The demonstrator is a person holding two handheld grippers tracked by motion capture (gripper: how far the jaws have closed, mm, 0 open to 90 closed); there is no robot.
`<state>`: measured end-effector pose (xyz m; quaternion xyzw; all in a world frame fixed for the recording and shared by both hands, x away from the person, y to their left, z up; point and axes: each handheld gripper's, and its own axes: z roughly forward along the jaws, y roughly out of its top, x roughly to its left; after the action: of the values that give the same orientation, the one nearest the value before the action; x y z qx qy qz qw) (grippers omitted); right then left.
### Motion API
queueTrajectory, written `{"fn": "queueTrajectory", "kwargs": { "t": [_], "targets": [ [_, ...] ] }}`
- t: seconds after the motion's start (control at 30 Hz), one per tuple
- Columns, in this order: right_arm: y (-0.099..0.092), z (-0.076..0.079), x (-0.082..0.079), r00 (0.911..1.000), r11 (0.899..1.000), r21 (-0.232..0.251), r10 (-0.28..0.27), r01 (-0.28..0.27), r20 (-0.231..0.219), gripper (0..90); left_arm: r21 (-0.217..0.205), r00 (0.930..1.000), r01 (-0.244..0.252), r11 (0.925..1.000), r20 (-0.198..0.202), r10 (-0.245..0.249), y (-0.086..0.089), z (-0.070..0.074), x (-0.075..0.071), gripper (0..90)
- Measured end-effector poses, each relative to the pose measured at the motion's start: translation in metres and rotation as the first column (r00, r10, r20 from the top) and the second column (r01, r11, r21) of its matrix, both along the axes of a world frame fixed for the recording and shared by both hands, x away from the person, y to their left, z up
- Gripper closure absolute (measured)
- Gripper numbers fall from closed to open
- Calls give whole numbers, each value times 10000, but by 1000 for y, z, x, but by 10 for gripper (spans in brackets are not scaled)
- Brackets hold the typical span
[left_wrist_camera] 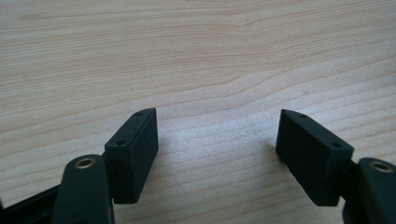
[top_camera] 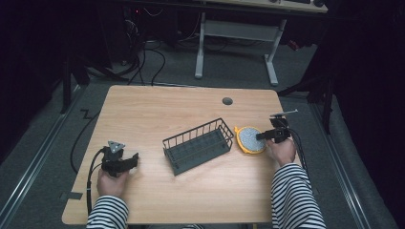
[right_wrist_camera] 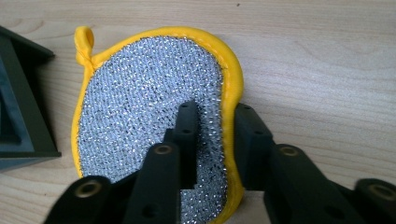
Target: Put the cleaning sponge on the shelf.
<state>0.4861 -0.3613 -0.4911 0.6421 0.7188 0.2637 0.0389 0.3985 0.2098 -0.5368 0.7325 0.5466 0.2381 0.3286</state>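
My right gripper has its jaws pinched on the near edge of the scrubbing pad — one jaw on the silver face, the other outside the yellow rim. The pad lies flat on the table, its loop pointing toward the wire basket, which stands just beside it on the left. My left gripper rests well apart, jaws wide and empty — so the right is nearer. I judge the basket wall is the only obstacle.
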Motion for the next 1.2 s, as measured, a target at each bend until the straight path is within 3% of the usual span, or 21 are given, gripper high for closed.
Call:
{"fn": "queueTrajectory", "kwargs": {
  "t": [0.17, 0.5, 0.53, 0.87, 1.0, 1.2],
  "targets": [
    [3, 6, -4, 9994, 9998, 150, 88, -93, 336, 791, -5, 10000, 0, 10000, -2, 0, 0, 0, 0, 301],
    [-1, 30, -15, 9931, 9994, -108, 336, -326, 1121, 794, -2, 10000, 0, 10000, -3, 0, 0, 0, 0, 301],
    [-5, 33, -18, 9909, 9993, 222, 285, -317, 1313, 794, -5, 10000, 0, 10000, -1, 0, 0, 0, 0, 301],
    [-9, 48, -26, 9805, 9976, 421, 454, -544, 1912, 794, -7, 10000, 1, 10000, -3, -1, 0, 0, 0, 300],
    [-11, 55, -31, 9746, 9924, 1032, 429, -669, 2197, 794, -5, 10000, 2, 10000, -1, -2, 0, 0, 0, 300],
    [-11, 67, -38, 9636, 9884, 1239, 528, -878, 2621, 794, -6, 10000, -2, 10000, -3, 2, 0, 0, 0, 300]
  ]
}}
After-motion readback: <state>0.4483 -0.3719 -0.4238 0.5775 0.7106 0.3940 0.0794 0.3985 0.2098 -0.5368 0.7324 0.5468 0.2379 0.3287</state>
